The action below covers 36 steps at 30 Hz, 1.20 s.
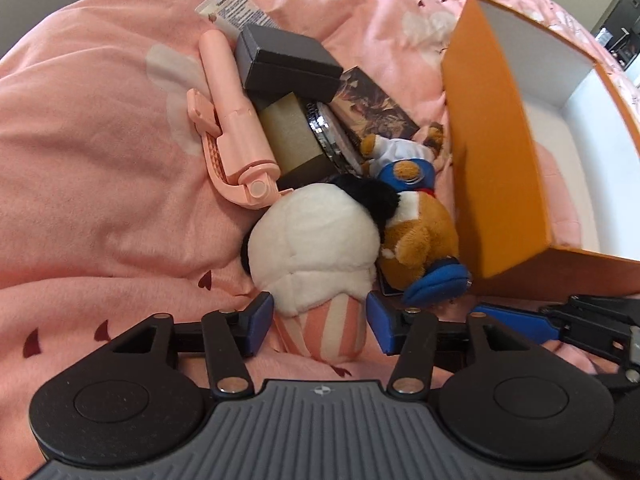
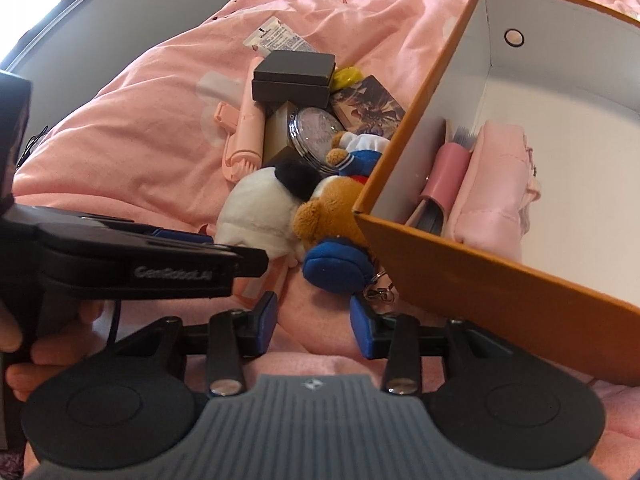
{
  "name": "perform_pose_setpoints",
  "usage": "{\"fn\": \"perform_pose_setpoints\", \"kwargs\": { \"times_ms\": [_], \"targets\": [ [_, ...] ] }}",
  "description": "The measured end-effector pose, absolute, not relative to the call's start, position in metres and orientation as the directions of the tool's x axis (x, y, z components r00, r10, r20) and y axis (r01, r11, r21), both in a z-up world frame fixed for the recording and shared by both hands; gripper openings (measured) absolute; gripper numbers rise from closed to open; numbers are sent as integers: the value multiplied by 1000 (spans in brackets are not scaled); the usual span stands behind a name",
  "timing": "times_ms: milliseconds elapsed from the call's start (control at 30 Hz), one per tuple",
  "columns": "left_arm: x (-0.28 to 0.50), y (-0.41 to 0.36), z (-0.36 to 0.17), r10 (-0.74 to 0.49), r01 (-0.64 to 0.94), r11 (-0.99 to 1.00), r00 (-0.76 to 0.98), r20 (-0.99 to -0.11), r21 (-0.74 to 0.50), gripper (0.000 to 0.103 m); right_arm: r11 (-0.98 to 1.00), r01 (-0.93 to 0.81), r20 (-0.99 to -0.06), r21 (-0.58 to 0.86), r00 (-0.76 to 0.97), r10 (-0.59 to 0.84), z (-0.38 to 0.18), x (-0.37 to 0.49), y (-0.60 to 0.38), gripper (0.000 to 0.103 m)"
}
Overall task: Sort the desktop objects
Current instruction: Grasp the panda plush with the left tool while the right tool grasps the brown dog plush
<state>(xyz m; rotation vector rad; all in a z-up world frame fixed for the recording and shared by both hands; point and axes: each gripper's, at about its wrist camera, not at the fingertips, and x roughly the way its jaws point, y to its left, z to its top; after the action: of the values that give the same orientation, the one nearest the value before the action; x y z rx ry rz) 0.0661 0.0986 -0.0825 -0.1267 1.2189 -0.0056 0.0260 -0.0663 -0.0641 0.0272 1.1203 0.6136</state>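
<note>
Orange box (image 2: pixel 480 292), white inside: pink pouch (image 2: pixel 496 184), pink wallet (image 2: pixel 444 176). Beside it on pink bedding (image 2: pixel 160 92): bear plush (image 2: pixel 332 216), white plush (image 2: pixel 256 208), dark box (image 2: pixel 294 76), round compact (image 2: pixel 314 130).

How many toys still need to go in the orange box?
Only just started. Done: a pink pouch and a pink wallet lie in the orange box. In hand: the left gripper, open, straddles the white plush toy; nothing is gripped. The right gripper is empty. Left on the bedspread: bear plush, dark grey box, pink selfie stick, round compact.
</note>
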Motion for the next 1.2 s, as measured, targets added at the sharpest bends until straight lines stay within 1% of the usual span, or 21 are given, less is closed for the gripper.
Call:
{"fn": "perform_pose_setpoints", "kwargs": {
  "times_ms": [133,200,267,333,400,600,667,833,900,1100,1167,1200],
  "targets": [
    [76,97,-93,-64,-75,993,324,-944,-93,73,836,-436,-836,332,274,475,-68,29,-66,43],
    [79,98,-99,-61,-85,992,312,-948,-92,75,837,-433,-839,335,267,474,-70,31,-65,43],
    [79,99,-101,-65,-95,991,314,-947,-99,73,837,-437,-842,331,264,471,-71,32,-64,43],
    [76,101,-99,-69,-97,990,325,-943,-106,67,835,-445,-843,324,264,468,-71,31,-63,43],
    [72,103,-96,-71,-96,989,338,-938,-109,65,831,-462,-843,310,270,465,-68,28,-61,43],
    [53,110,-75,-90,-106,984,393,-915,-142,63,802,-556,-828,219,329,454,-52,13,-49,43],
    [44,116,-65,-106,-113,979,423,-900,-168,63,794,-589,-816,151,379,436,-43,6,-44,43],
    [33,133,-40,-119,-132,969,495,-861,-210,63,763,-635,-789,-125,529,312,-30,-7,-13,44],
    [34,137,-32,-110,-135,969,519,-848,-208,63,739,-641,-782,-208,562,268,-31,-6,0,44],
    [30,155,-13,-72,-167,965,578,-813,-204,63,686,-641,-783,-344,599,168,-43,5,27,44],
    [29,163,-9,-65,-185,960,590,-805,-212,63,668,-640,-785,-380,605,133,-50,9,36,49],
    [30,165,-8,-62,-190,958,594,-802,-214,63,654,-643,-788,-397,604,116,-54,11,41,53]
  ]
}}
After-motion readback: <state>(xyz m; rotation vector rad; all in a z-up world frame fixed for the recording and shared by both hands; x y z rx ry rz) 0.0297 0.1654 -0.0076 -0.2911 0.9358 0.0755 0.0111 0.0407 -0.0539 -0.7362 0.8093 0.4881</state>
